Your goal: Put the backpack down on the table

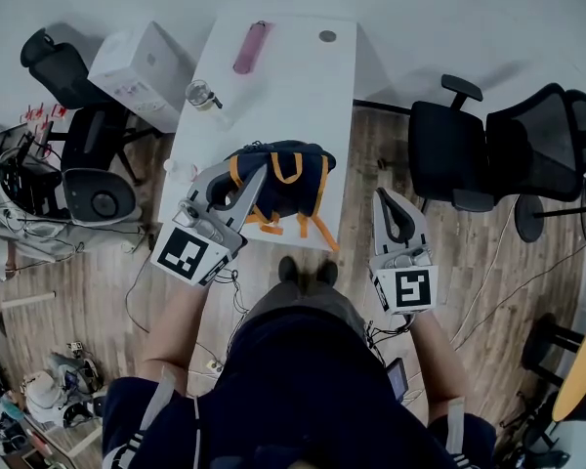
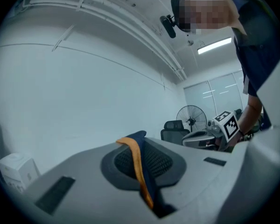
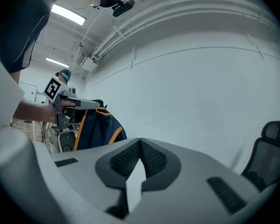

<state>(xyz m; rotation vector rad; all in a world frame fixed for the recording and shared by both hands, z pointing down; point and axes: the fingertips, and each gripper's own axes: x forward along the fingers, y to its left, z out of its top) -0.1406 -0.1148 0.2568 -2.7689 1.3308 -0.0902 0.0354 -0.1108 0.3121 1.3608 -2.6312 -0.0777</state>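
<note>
Head view showed you a white box [image 1: 142, 66] left of the counter [image 1: 303, 86], with a glass jar [image 1: 201, 94] and a pink bottle [image 1: 251, 47] on the far half. Your left hand-held gripper [image 1: 257, 174] reached in at the near edge, against the navy backpack [image 1: 293, 179]. The backpack's orange trim trailed past the counter's edge. From there you could not tell whether the bag's bottom rested on the top. Your right hand-held gripper [image 1: 386, 195] was well apart to the right, off the counter's corner and over the wood floor [image 1: 371, 145], with black office chairs [image 1: 449, 154] further right.

Only the left gripper view showed you the grip: jaws pressed together on an orange strap [image 2: 136, 164], navy cloth just beside it. Only the right gripper view showed that gripper's jaws closed tip to tip with nothing between them. At its left edge it also gave you the backpack side-on, hanging below your left hand-held gripper.
</note>
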